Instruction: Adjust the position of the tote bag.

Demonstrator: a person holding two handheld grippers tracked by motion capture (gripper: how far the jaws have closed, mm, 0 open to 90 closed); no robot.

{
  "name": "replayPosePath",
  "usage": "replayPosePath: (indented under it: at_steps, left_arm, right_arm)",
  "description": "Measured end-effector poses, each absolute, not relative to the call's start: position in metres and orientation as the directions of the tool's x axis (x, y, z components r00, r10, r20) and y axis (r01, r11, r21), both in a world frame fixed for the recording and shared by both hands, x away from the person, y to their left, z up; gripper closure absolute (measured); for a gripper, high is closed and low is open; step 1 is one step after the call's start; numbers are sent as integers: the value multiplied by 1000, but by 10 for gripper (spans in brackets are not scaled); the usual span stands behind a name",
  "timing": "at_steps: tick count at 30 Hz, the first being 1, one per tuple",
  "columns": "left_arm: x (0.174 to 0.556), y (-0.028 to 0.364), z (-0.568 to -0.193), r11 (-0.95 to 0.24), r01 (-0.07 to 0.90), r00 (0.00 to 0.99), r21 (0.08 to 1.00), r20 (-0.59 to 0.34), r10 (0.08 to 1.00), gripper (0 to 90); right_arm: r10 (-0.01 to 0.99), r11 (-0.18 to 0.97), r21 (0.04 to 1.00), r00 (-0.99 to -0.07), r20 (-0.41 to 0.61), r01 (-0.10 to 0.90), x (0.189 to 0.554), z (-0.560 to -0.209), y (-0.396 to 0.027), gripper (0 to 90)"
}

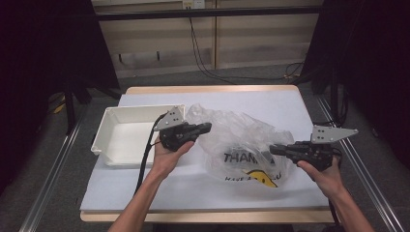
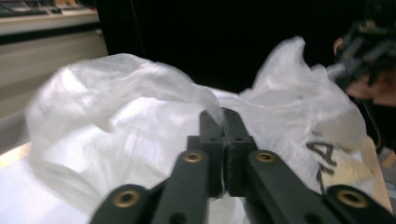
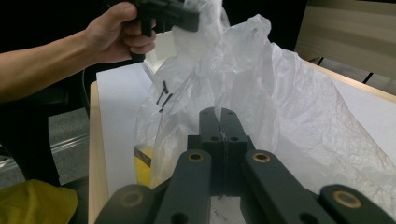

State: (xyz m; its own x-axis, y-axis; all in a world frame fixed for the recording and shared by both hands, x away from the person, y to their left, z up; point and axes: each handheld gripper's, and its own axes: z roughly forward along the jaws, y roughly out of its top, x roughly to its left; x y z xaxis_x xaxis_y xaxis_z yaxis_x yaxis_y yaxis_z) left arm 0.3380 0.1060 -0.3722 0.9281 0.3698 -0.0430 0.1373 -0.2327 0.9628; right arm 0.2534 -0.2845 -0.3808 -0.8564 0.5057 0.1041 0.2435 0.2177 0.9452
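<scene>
Left claw (image 2: 223,116), right claw (image 3: 223,116) both pinch plastic bag (image 1: 241,140).

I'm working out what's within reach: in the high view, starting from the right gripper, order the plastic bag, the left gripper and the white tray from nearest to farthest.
From the right gripper:
1. plastic bag, at its jaw tips, table centre.
2. left gripper, across the bag, on its far-left edge.
3. white tray, farthest, at the table's left side.

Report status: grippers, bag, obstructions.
Left gripper and right gripper both shut on plastic bag film. Bag held up between them. White bin alongside, clear.
</scene>
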Motion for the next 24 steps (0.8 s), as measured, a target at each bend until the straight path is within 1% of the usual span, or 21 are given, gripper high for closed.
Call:
replayPosePath:
  at_steps: [4,12,15,21,23,24]
  left_arm:
    - [329,114,-372,-263,136,937,955,-38,347,900]
    - [311,141,-378,-288,149,938,946,-43,344,900]
    - [307,147,-381,-295,156,936,943,-46,349,900]
    - [299,155,-384,-296,155,937,942,-45,347,900]
    - [295,159,-385,-318,148,939,937,-33,343,900]
    - [295,159,-385,-318,148,939,937,-33,343,900]
  right_arm:
    - [515,198,948,-849,115,249,255,-381,-293,900]
    - [549,177,951,-827,119,254,253,-380,-305,886]
    - [559,180,950,-821,116,257,252,-381,-309,900]
    - [607,177,944,-786,117,277,252,-382,-321,900]
    - [640,187,940,-761,104,286,251,-382,-327,900]
    - [640,187,940,-761,104,286,251,-382,-327,900]
